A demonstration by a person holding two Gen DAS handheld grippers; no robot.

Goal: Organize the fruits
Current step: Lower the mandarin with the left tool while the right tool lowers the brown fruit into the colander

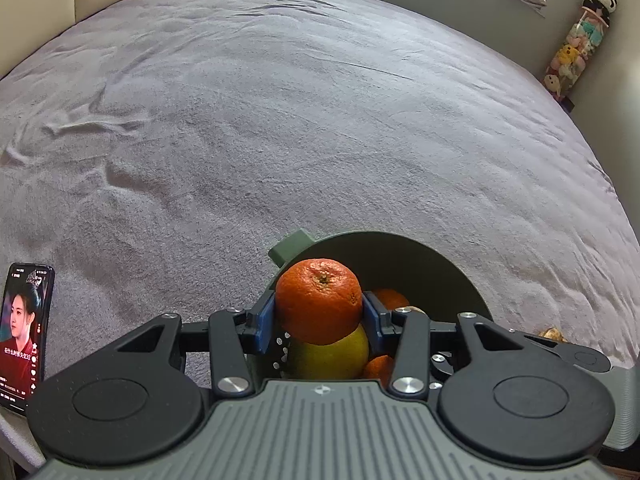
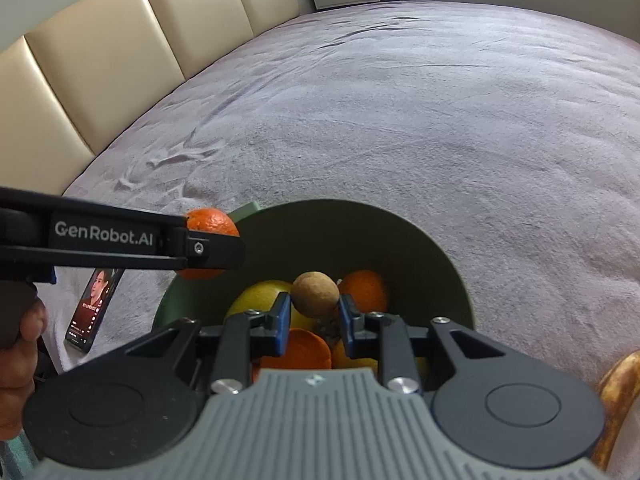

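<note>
My left gripper point(image 1: 319, 314) is shut on an orange tangerine point(image 1: 319, 300) and holds it over the near left rim of a dark green bowl point(image 1: 404, 256). The same tangerine point(image 2: 212, 220) shows in the right wrist view, partly hidden by the left gripper's finger. My right gripper point(image 2: 314, 314) is shut on a small round brown fruit point(image 2: 315, 294) just above the bowl point(image 2: 320, 232). The bowl holds a yellow fruit point(image 2: 258, 296), an orange point(image 2: 366, 290) and other orange fruits point(image 2: 308, 350). The yellow fruit point(image 1: 330, 354) shows below the tangerine.
The bowl stands on a grey bedspread point(image 1: 280, 120). A phone point(image 1: 24, 332) with a lit screen lies at the left, also in the right wrist view point(image 2: 94, 304). A browned banana point(image 2: 616, 396) lies right of the bowl. A padded headboard point(image 2: 100, 60) runs along the left.
</note>
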